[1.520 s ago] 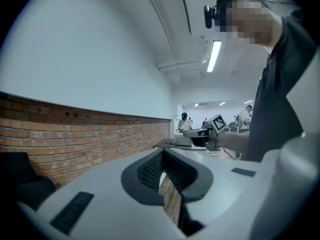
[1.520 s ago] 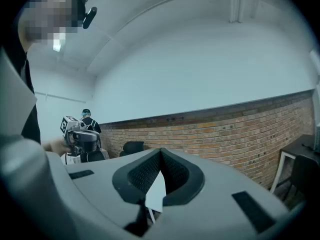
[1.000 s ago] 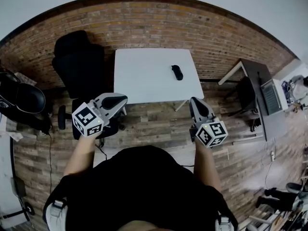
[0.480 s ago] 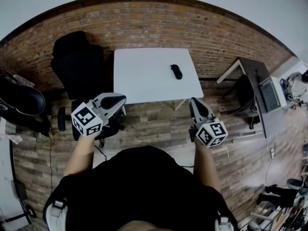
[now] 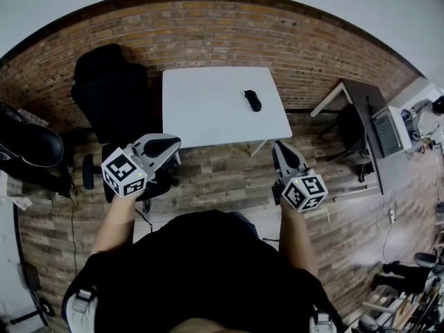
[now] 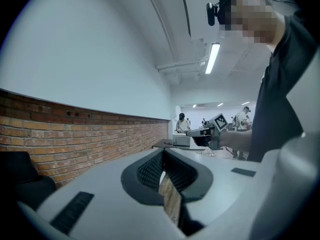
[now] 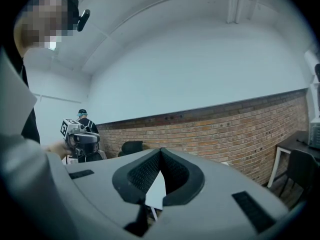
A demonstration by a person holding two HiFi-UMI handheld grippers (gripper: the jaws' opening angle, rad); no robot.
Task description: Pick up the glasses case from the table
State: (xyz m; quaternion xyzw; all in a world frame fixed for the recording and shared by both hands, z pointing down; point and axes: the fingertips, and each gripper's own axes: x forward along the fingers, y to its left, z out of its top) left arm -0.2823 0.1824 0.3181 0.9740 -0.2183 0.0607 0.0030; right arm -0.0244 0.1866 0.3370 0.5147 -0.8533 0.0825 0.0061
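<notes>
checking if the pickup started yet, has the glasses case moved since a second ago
No. The glasses case lies at the same spot on the white table, toward its right side.

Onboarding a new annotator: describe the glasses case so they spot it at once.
Find the white table against the brick wall. On its right half lies the glasses case: a small dark oblong on the pale top, far smaller than the black chair left of the table.

You face a white bench (image 5: 208,109) on a wood-plank floor (image 5: 222,179), with a brick wall (image 5: 229,33) behind and a black chair (image 5: 111,92) off its left edge.
</notes>
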